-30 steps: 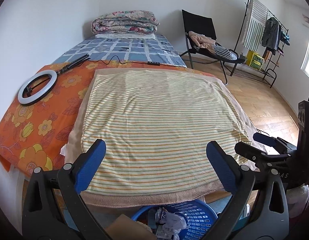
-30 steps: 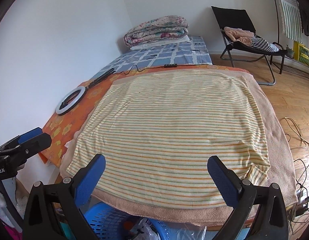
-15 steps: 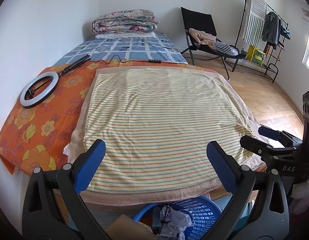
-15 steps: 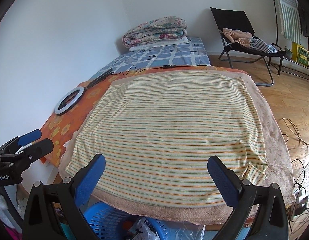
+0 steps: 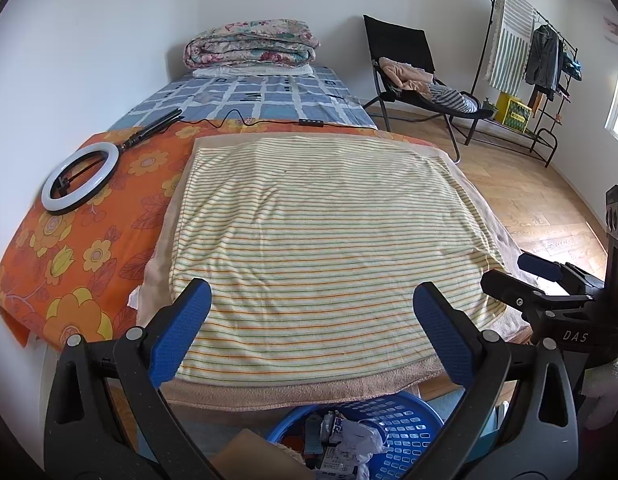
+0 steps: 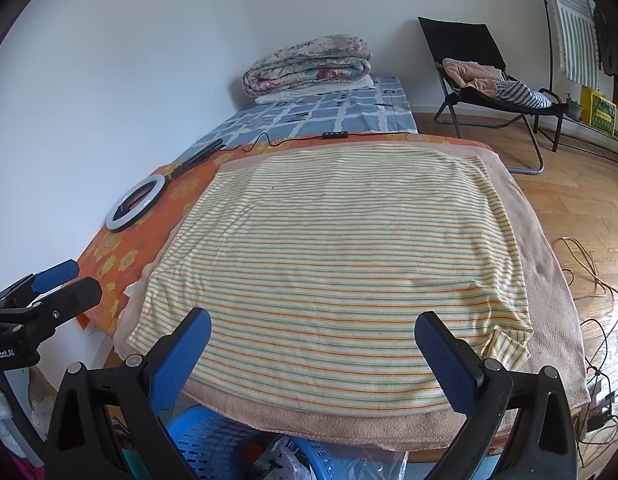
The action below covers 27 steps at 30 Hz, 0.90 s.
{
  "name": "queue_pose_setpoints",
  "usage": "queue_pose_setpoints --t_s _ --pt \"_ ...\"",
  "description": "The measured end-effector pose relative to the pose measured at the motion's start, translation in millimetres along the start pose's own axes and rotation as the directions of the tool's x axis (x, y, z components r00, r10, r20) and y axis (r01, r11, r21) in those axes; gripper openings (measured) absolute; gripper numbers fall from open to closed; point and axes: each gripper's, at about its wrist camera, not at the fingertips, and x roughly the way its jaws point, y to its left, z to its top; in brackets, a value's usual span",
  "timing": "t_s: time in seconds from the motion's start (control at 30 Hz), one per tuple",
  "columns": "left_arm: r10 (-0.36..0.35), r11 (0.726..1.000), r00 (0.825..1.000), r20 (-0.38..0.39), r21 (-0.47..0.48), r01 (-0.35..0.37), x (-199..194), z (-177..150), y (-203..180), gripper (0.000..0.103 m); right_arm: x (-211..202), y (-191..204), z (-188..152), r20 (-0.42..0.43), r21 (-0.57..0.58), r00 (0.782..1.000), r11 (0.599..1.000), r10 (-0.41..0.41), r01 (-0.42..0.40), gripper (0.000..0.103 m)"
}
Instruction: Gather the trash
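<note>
Both grippers spread wide, empty — left gripper (image 5: 311,322) and right gripper (image 6: 312,346) hover over the striped towel (image 5: 329,236), trash-filled blue basket (image 5: 409,428) just below them.

Both of your wrist cameras look along the bed from its near end, side by side.

Your left wrist view sits low behind the left gripper (image 5: 311,336), facing the striped towel (image 5: 329,240) and the far wall; the right gripper (image 5: 521,276) shows at its right edge. Your right wrist view sits behind the right gripper (image 6: 313,346), angled slightly leftward, with the left gripper (image 6: 65,284) at its left edge. Both share the striped towel (image 6: 341,264), ring light (image 5: 81,178), folded quilt (image 5: 251,42), black chair (image 5: 405,56) and the blue basket (image 5: 405,428) just below the lens.
</note>
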Motion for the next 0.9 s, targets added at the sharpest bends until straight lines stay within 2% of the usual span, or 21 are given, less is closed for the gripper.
queue_pose_setpoints --t_s 0.9 --pt "0.006 1.0 1.0 -0.002 0.001 -0.006 -0.9 -2.8 0.0 0.102 0.7 2.6 -3.8 -0.01 -0.024 1.0 1.0 -0.001 0.001 0.103"
